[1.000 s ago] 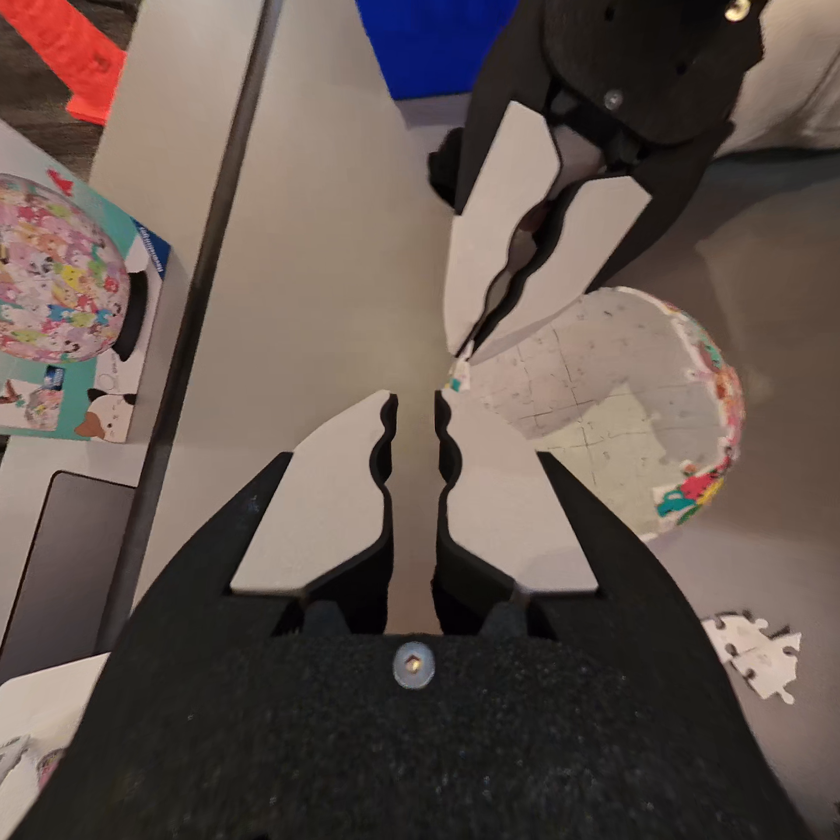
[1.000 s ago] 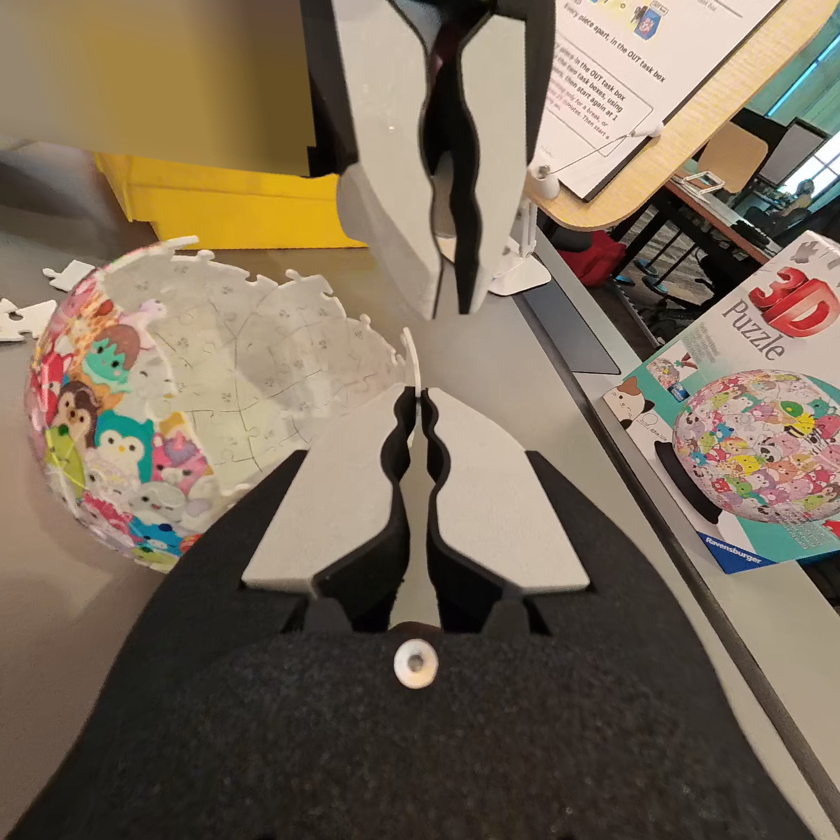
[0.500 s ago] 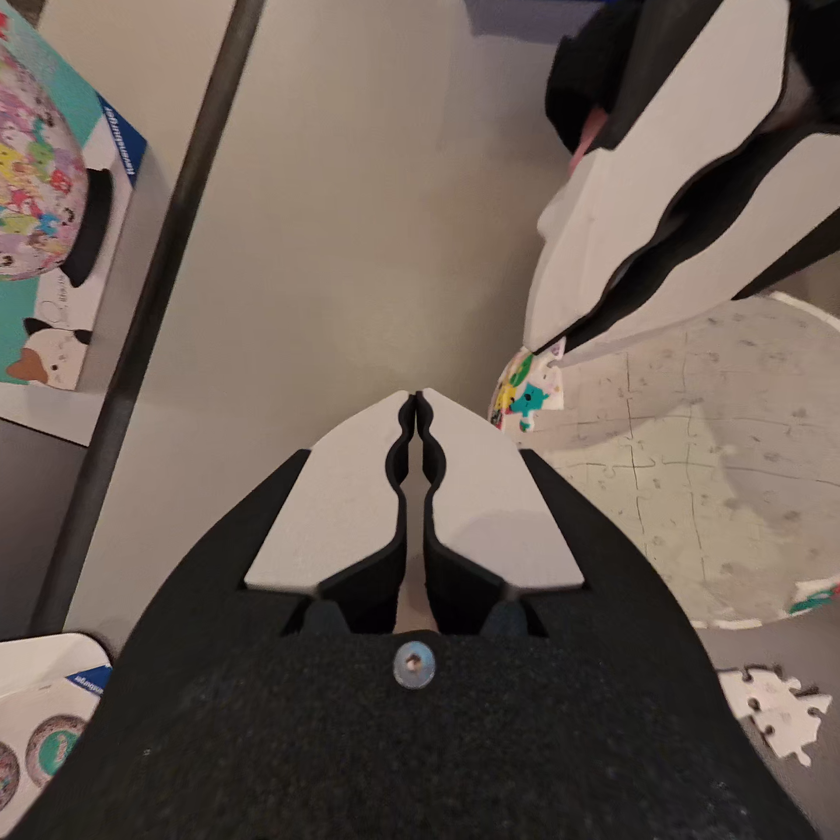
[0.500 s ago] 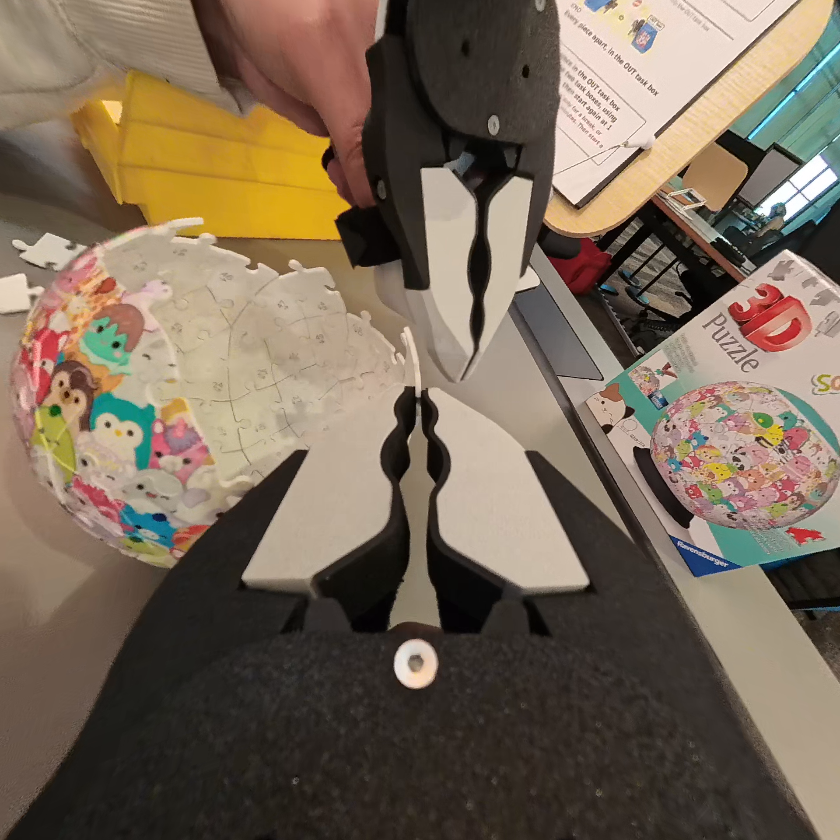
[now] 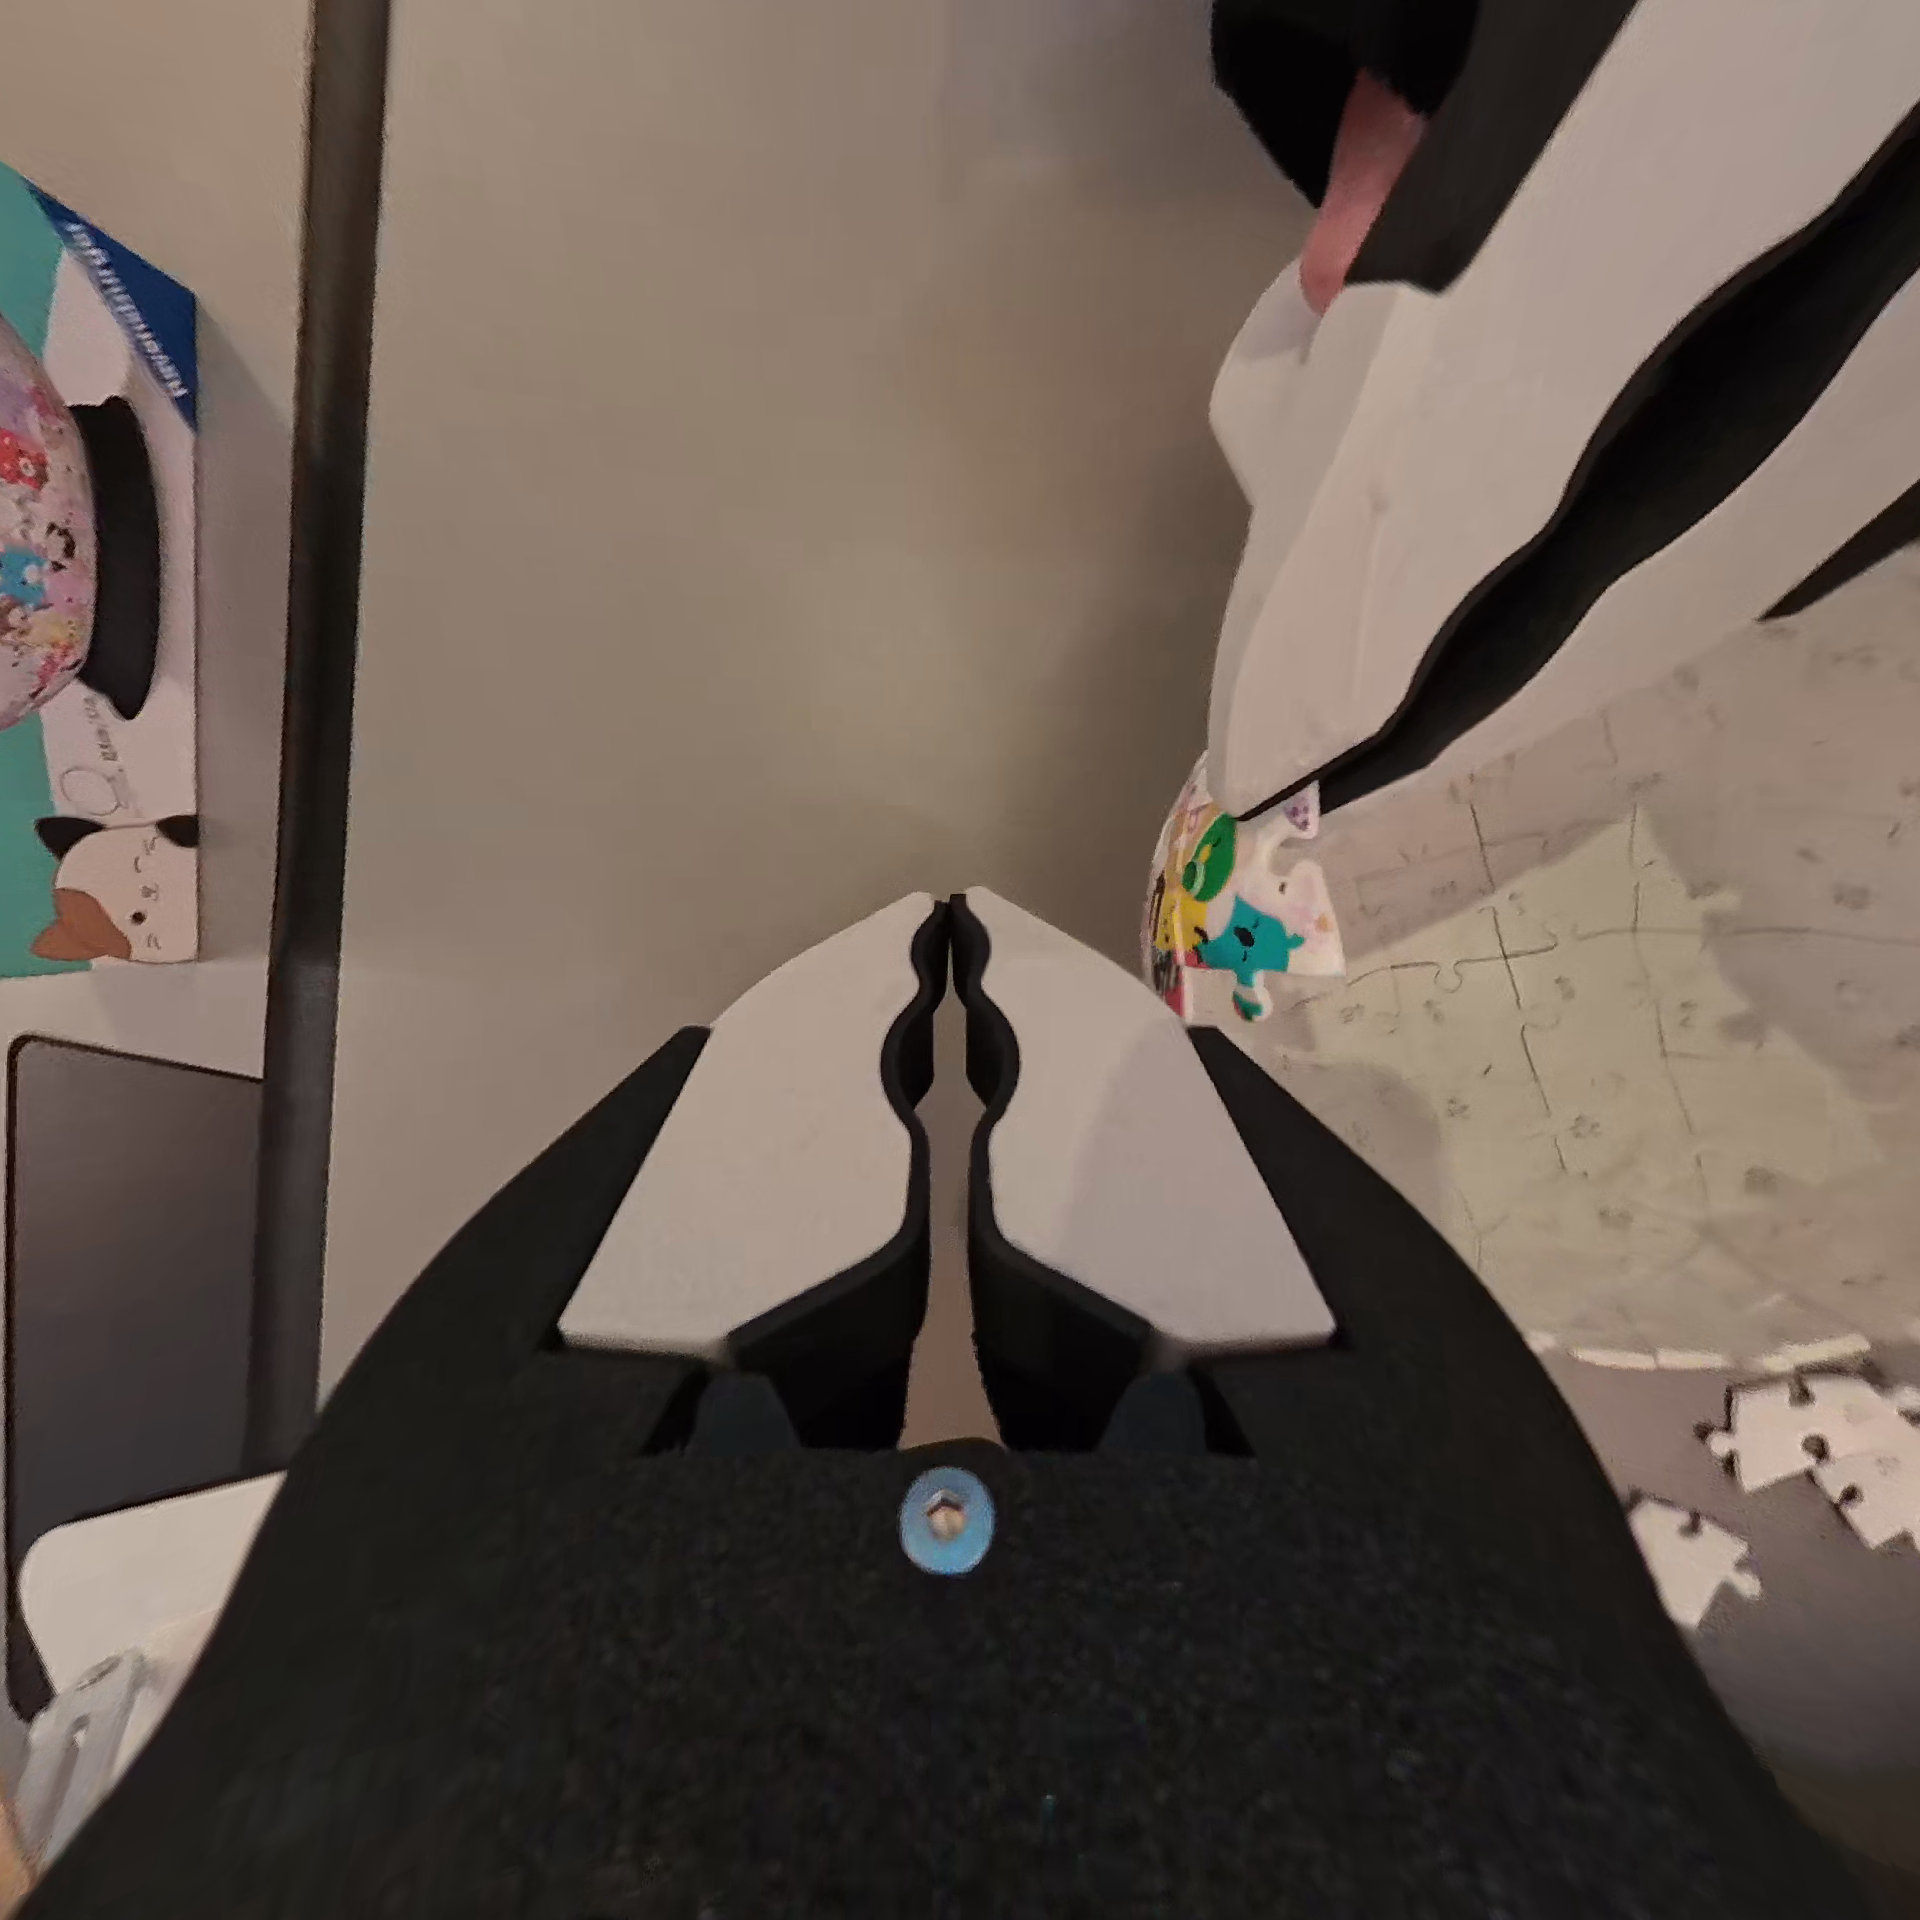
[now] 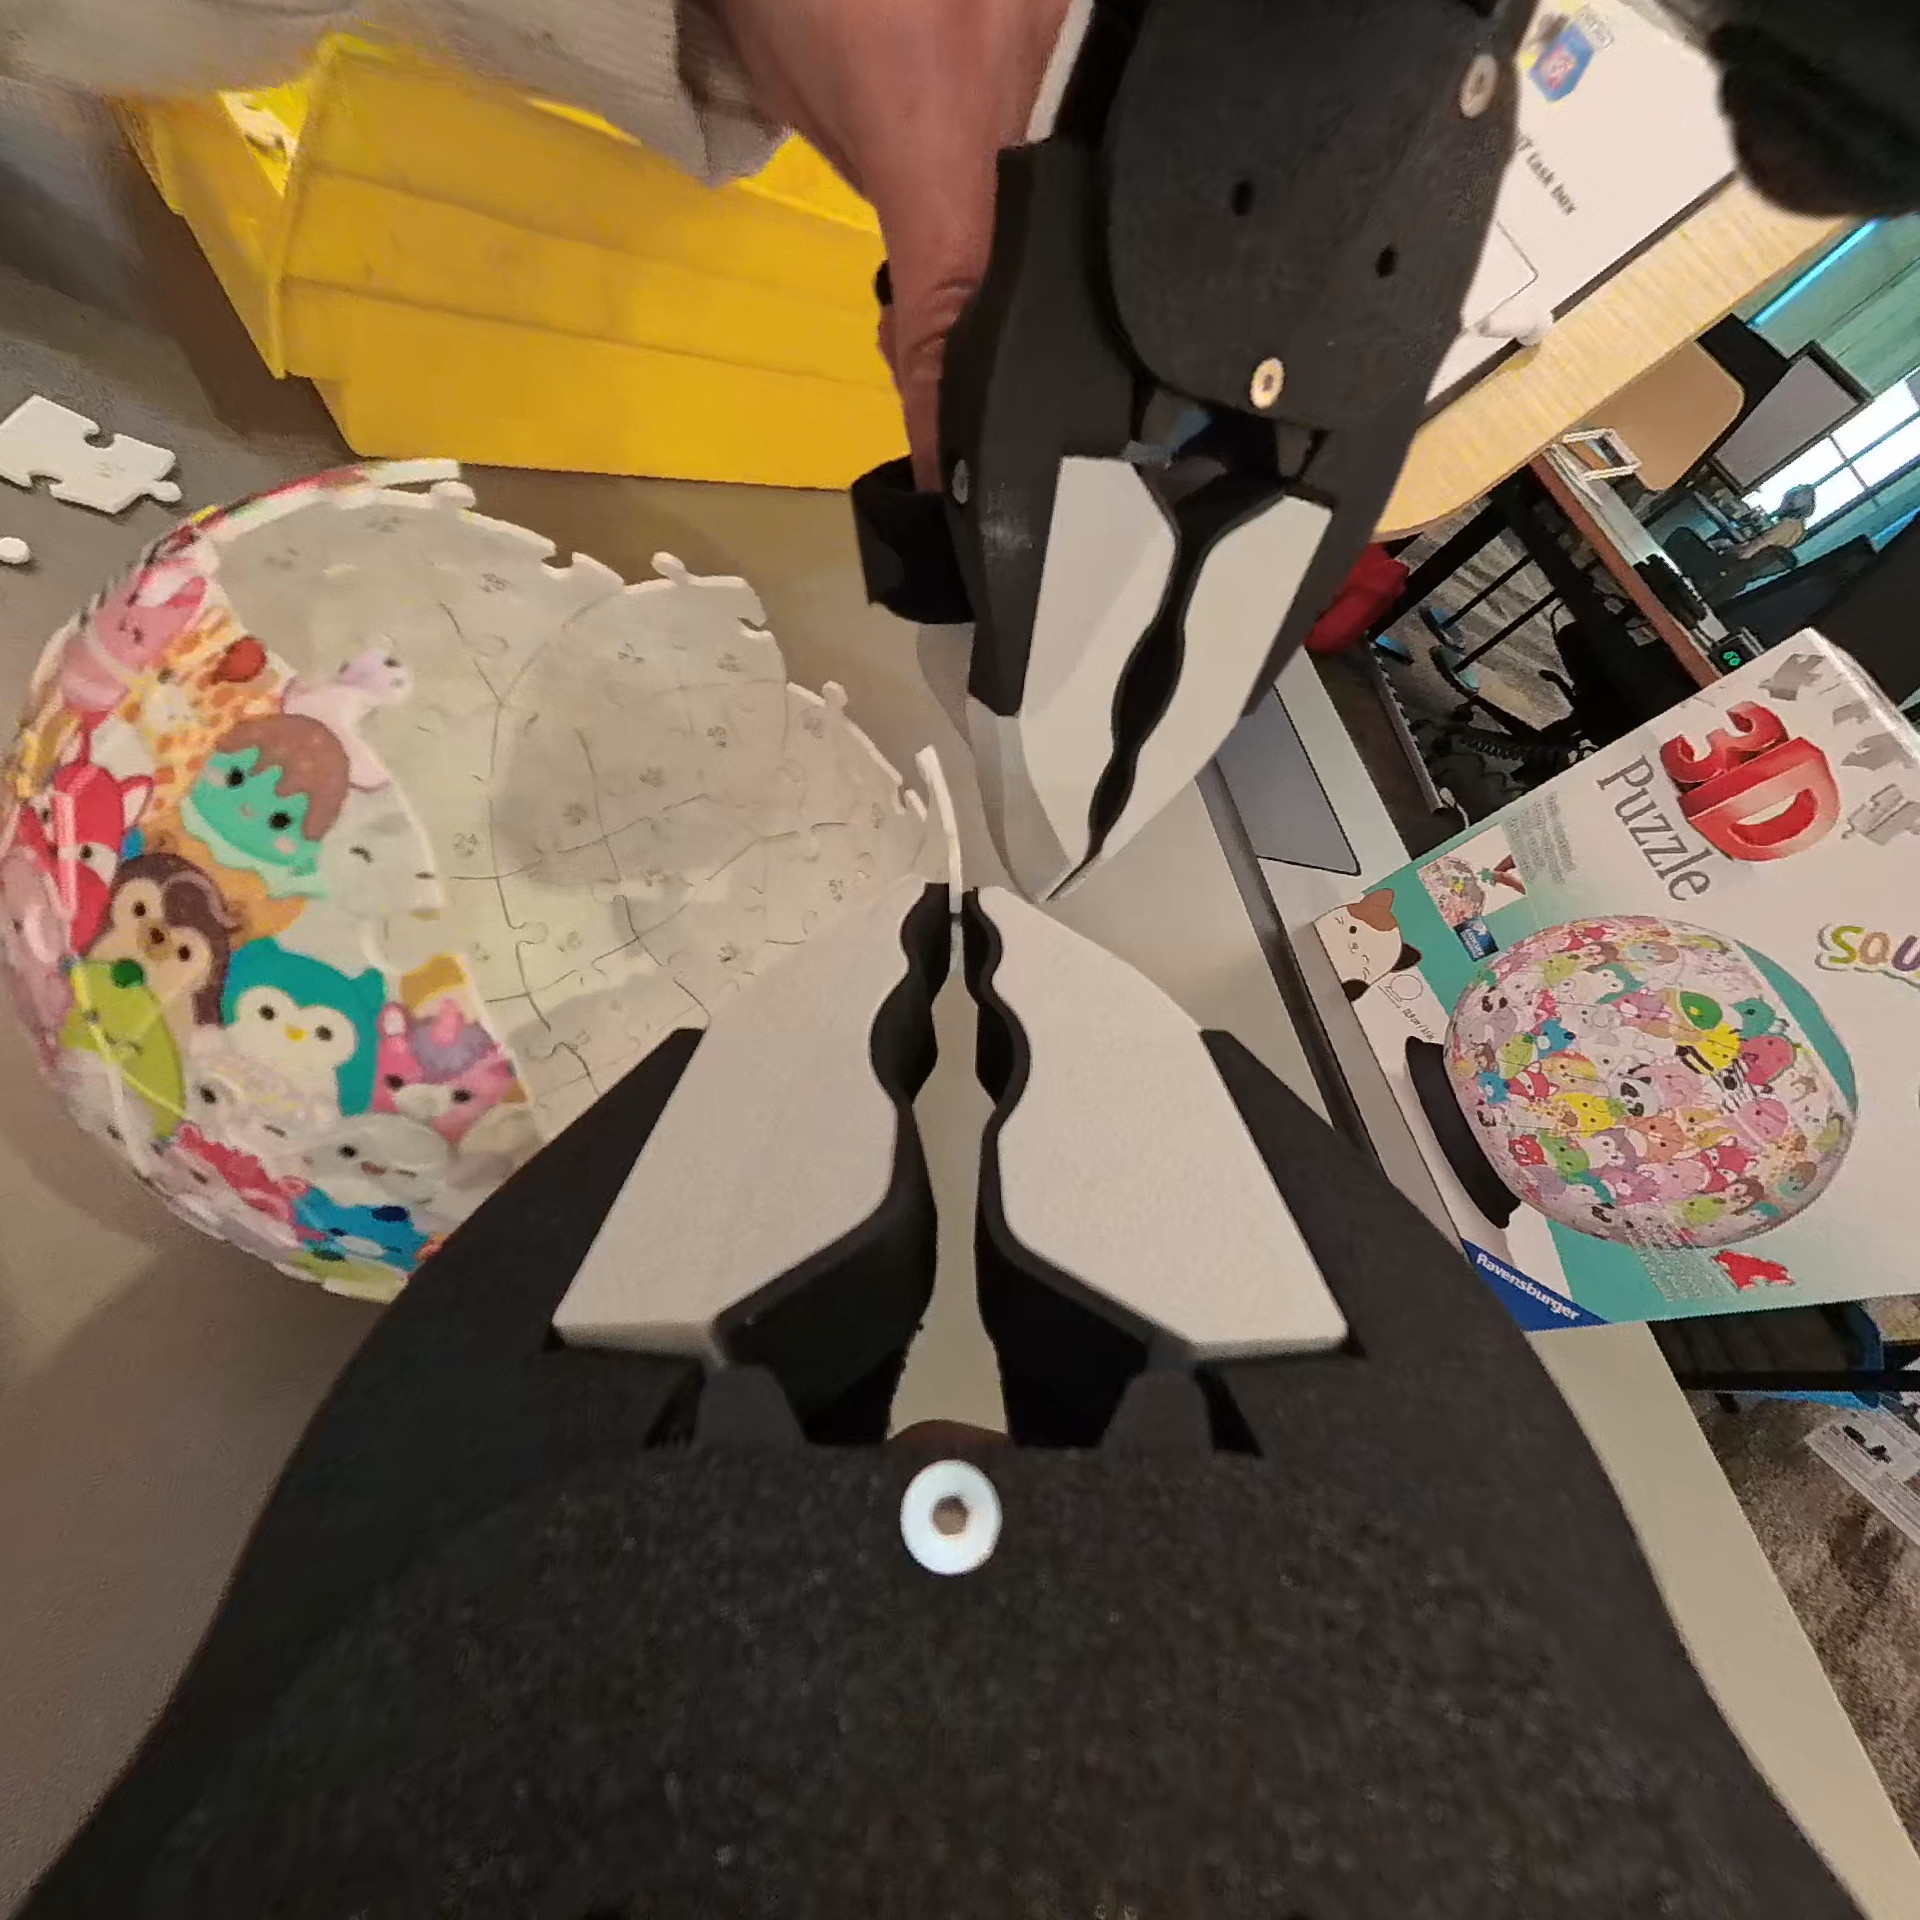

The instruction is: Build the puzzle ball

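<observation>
The puzzle ball (image 6: 343,883) is a half-built open shell lying on the grey table, colourful outside and white inside; its white inside also shows in the left wrist view (image 5: 1621,1049). My right gripper (image 6: 956,906) is shut on a puzzle piece (image 6: 951,821) seen edge-on at the shell's rim. In the left wrist view that piece (image 5: 1242,920) shows its colourful face under the right gripper (image 5: 1265,808). My left gripper (image 5: 951,904) is shut and empty, just beside the piece. It also shows in the right wrist view (image 6: 1075,883), held by a hand.
Loose white pieces (image 5: 1829,1455) lie by the shell, and another (image 6: 88,468) lies at the far left. The puzzle box (image 6: 1662,987) sits on the neighbouring table past a dark gap (image 5: 312,623). Yellow bins (image 6: 571,291) stand behind the ball.
My left gripper has closed from slightly open and drawn back off the piece, tilting away. The right gripper still holds the piece at the rim.
</observation>
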Action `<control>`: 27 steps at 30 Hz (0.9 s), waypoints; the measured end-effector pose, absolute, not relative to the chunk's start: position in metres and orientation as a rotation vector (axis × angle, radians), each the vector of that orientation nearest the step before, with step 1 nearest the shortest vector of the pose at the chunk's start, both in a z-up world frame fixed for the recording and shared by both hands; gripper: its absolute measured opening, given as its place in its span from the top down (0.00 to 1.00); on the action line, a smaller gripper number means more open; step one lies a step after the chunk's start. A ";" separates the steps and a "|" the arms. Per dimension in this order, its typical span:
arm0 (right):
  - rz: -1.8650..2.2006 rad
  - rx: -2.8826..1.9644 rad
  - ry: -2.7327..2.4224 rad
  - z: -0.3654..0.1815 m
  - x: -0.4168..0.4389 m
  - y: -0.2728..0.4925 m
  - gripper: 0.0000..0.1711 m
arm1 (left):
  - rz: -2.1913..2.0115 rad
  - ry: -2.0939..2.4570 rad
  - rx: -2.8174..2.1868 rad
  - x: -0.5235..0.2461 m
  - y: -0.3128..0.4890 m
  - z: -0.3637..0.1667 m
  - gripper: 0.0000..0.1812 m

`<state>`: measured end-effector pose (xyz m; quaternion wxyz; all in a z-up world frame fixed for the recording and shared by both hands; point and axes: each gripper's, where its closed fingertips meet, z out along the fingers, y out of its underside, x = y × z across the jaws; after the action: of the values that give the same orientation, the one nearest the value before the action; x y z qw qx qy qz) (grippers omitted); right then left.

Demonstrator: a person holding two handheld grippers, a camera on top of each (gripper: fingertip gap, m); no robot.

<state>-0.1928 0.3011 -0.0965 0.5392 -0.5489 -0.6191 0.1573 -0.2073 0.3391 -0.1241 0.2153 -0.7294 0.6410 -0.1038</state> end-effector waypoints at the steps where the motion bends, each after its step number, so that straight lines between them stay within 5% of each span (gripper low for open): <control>1: 0.380 -1.308 -1.474 -0.096 -0.193 0.301 0.99 | -0.302 1.822 -2.018 -0.207 0.338 -0.126 1.00; 27: 0.390 -1.365 -1.496 -0.099 -0.197 0.314 0.94 | -0.378 1.817 -1.959 -0.208 0.349 -0.120 1.00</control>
<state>-0.1974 0.3140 -0.0992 0.5138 -0.5680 -0.6222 0.1622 -0.2078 0.3494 -0.1201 0.2197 -0.7081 0.6570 -0.1366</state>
